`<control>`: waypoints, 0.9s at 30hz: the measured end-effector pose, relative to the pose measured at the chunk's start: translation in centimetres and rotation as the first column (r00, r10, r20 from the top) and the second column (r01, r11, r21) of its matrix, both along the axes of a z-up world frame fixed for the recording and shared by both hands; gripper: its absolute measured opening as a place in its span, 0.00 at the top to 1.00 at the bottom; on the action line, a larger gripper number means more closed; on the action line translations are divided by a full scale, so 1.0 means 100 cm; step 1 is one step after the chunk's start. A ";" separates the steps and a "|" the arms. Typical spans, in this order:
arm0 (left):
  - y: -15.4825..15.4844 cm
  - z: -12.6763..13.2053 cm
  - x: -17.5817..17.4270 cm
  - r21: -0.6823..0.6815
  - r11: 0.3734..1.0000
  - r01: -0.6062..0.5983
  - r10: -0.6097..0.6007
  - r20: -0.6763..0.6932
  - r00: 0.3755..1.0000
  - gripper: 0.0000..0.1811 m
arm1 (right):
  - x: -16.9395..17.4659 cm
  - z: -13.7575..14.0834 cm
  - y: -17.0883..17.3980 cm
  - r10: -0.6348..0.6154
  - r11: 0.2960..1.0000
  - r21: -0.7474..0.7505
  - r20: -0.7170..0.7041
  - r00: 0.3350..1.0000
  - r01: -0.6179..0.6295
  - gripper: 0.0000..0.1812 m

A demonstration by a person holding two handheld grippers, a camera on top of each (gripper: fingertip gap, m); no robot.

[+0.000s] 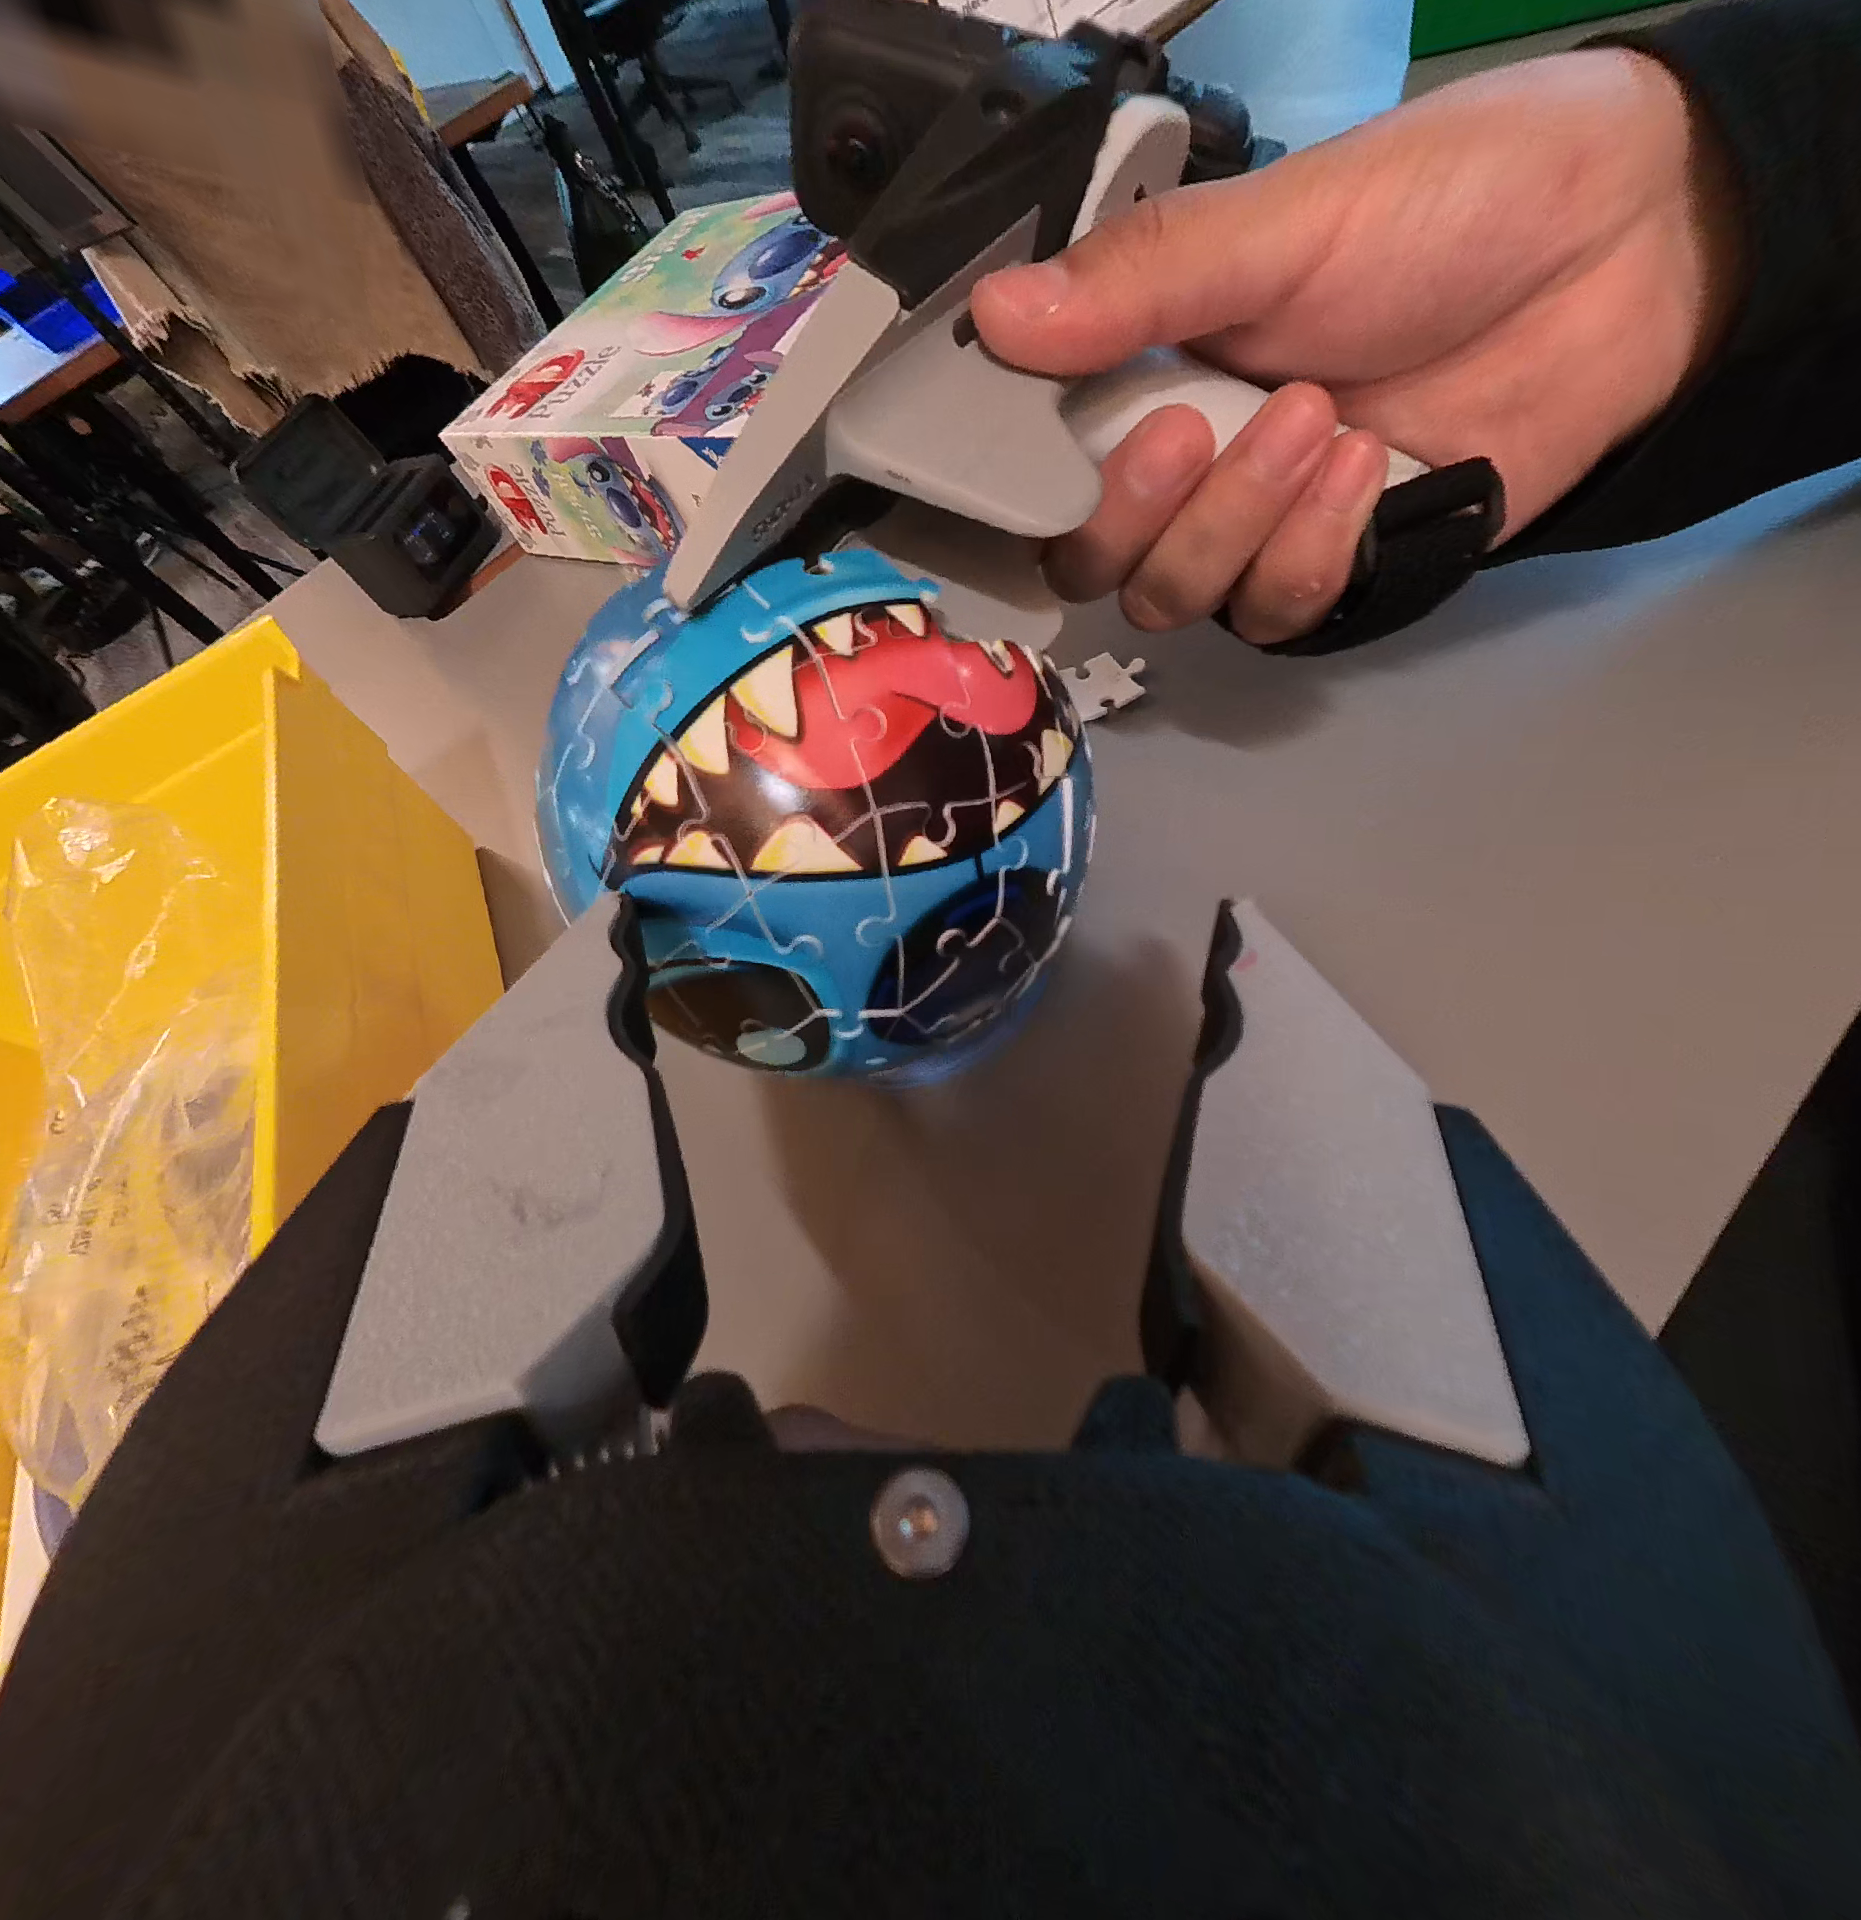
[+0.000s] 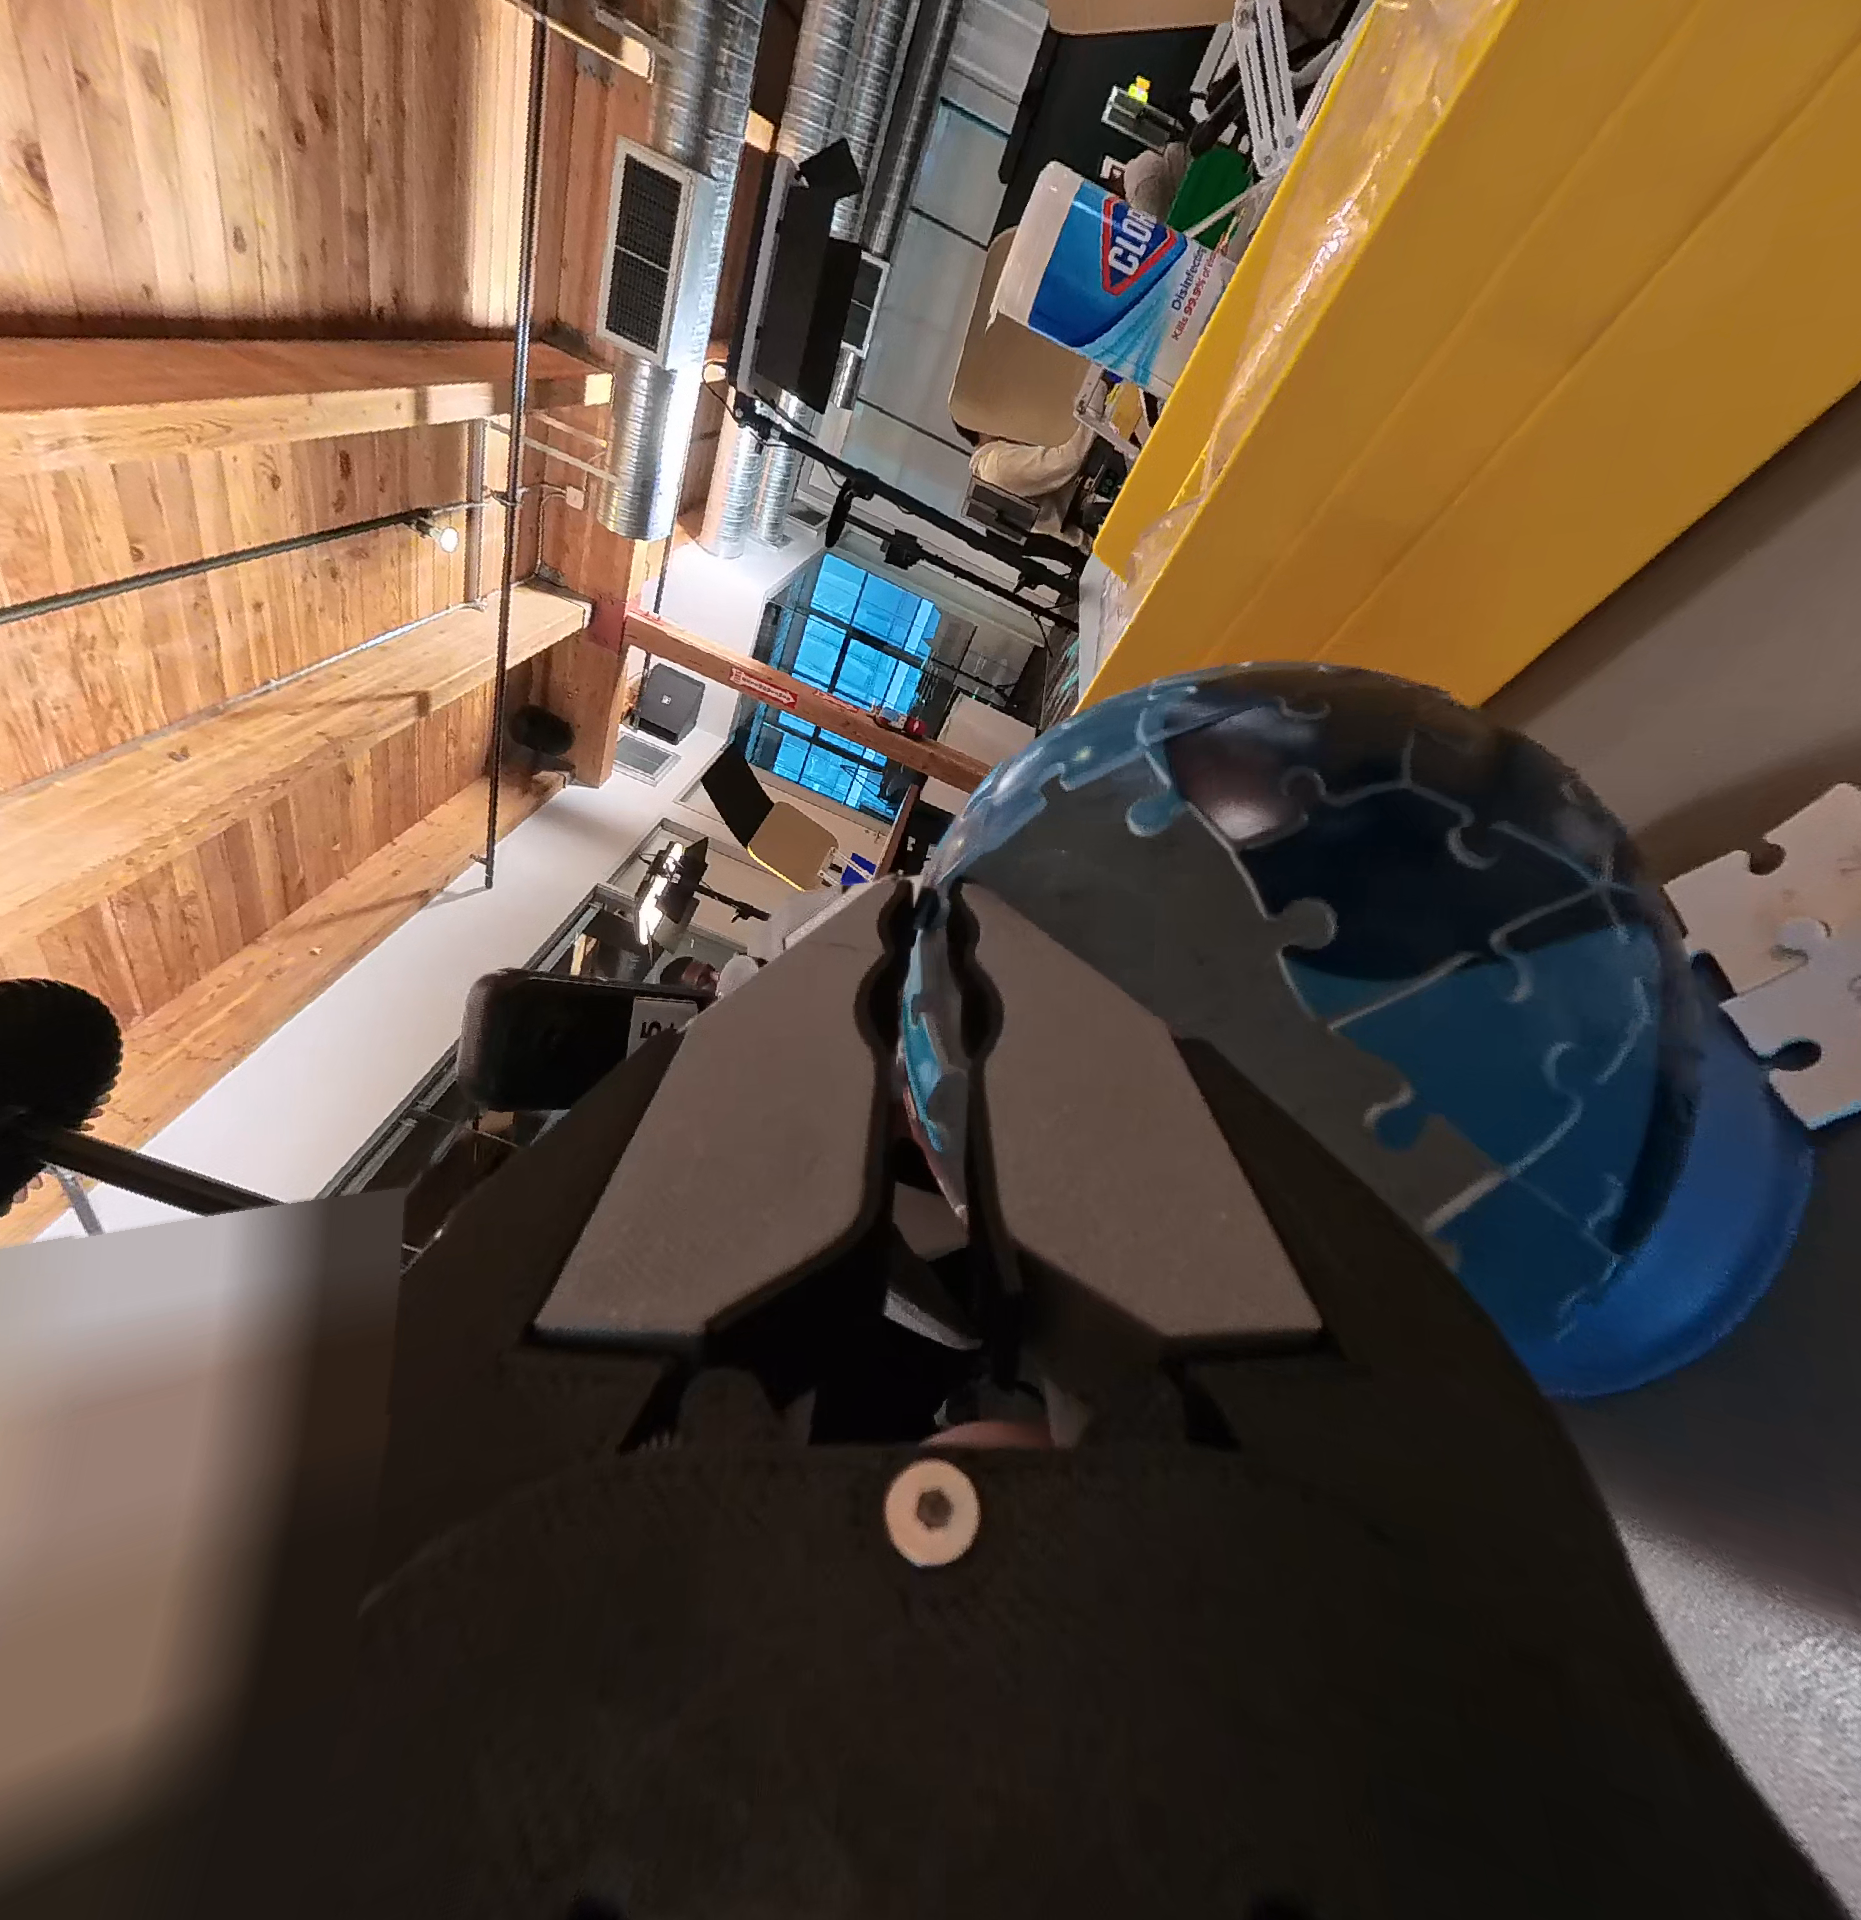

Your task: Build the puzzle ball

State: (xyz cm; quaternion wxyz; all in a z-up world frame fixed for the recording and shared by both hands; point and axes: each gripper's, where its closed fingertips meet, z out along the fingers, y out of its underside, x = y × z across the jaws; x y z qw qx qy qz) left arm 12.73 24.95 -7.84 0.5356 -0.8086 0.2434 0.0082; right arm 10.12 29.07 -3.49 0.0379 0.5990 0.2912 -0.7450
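The puzzle ball (image 1: 832,790) is a blue sphere with a toothy mouth and red tongue; it stands on the grey table. In the right wrist view the ball (image 2: 1425,935) sits on a blue ring stand (image 2: 1695,1299). My right gripper (image 2: 926,904), held by a hand (image 1: 1373,312), is shut on a blue puzzle piece (image 2: 931,1049) at the ball's top edge; its tip (image 1: 692,587) touches the ball there. My left gripper (image 1: 921,935) is open and empty, with the ball just beyond its tips and its left finger (image 1: 635,997) by the ball's side.
A loose puzzle piece (image 1: 1108,681) lies face down behind the ball, also in the right wrist view (image 2: 1819,935). A yellow bin (image 1: 178,831) holding a clear plastic bag (image 1: 105,1091) stands to the left. The puzzle box (image 1: 635,416) and a black camera (image 1: 406,520) are behind. The gap from one gripper's tips to the other's is roughly 7 centimetres.
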 end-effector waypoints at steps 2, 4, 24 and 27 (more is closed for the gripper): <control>0.000 -0.002 0.000 -0.001 1.000 -0.002 0.002 -0.010 1.000 0.42 | 0.000 0.000 -0.001 -0.003 1.000 0.016 0.002 1.000 0.002 0.99; -0.001 -0.002 0.000 -0.004 1.000 -0.004 0.004 -0.009 1.000 0.42 | 0.000 0.000 -0.002 0.000 1.000 0.031 0.004 1.000 0.000 0.99; 0.010 0.017 0.013 0.059 0.998 0.027 -0.026 -0.019 0.999 0.48 | 0.001 -0.003 -0.006 0.007 0.992 0.123 0.014 1.000 -0.008 1.00; 0.011 0.017 0.015 0.055 0.998 0.031 -0.030 -0.028 0.999 0.48 | 0.001 -0.004 -0.007 0.007 0.992 0.128 0.012 1.000 -0.009 1.00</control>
